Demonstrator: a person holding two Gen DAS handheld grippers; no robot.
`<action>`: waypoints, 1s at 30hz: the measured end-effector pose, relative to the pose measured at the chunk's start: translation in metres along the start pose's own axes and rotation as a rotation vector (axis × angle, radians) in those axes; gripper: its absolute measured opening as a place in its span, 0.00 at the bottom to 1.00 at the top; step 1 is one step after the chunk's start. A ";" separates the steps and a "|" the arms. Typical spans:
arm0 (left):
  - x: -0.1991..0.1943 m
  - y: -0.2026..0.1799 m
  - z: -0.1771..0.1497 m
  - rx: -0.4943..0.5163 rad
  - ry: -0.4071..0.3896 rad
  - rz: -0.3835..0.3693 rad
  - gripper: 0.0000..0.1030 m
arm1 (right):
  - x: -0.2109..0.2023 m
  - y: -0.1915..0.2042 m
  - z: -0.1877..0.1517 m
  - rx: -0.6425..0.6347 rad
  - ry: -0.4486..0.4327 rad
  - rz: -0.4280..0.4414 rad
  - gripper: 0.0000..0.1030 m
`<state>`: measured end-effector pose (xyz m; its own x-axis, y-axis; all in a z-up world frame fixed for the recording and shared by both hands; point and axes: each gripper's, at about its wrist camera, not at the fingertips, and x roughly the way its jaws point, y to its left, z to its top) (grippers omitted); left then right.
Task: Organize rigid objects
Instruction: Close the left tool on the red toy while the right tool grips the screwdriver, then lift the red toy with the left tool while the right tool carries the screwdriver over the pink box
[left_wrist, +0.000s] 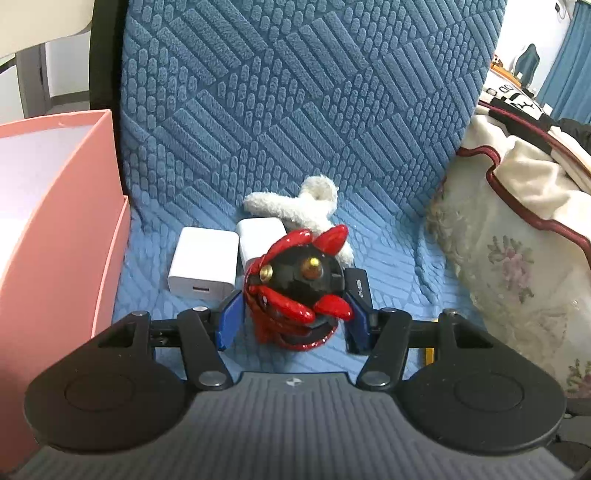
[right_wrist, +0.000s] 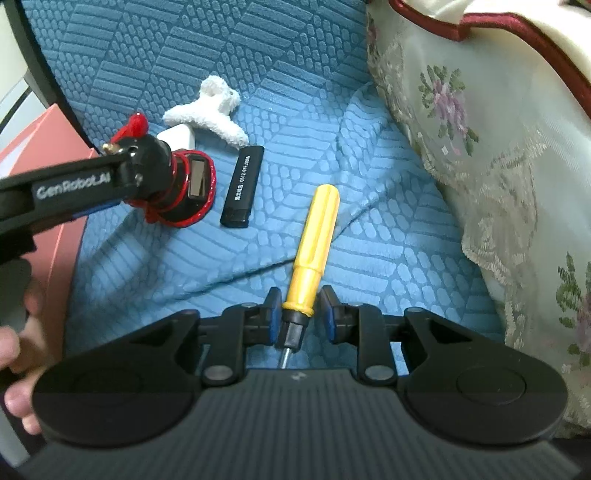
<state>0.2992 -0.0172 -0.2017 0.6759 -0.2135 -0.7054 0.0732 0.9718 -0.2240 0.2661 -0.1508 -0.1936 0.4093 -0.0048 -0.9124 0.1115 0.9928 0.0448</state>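
Note:
A red and black figurine sits on the blue quilted seat between the fingers of my left gripper, which closes on its sides; it also shows in the right wrist view. Two white chargers lie just behind it, with a white fluffy clip beyond. In the right wrist view a yellow-handled screwdriver lies on the seat, its collar between the open fingers of my right gripper, not touched. A black lighter lies beside the figurine.
A pink open box stands at the left edge of the seat. A cream floral cushion with a dark red trim bounds the right. The blue seat back rises behind the objects.

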 end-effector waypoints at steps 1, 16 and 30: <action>0.001 0.000 0.000 0.003 -0.003 0.001 0.63 | 0.000 0.002 0.000 -0.014 -0.002 -0.006 0.26; -0.020 0.012 -0.010 -0.057 0.047 -0.043 0.62 | -0.017 0.011 -0.005 -0.046 -0.013 0.025 0.22; -0.077 0.010 -0.053 -0.038 0.101 -0.073 0.62 | -0.052 0.016 -0.051 -0.047 -0.018 0.045 0.22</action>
<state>0.2091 0.0038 -0.1852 0.5922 -0.2948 -0.7499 0.0909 0.9492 -0.3013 0.2004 -0.1280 -0.1660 0.4294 0.0386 -0.9023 0.0498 0.9966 0.0663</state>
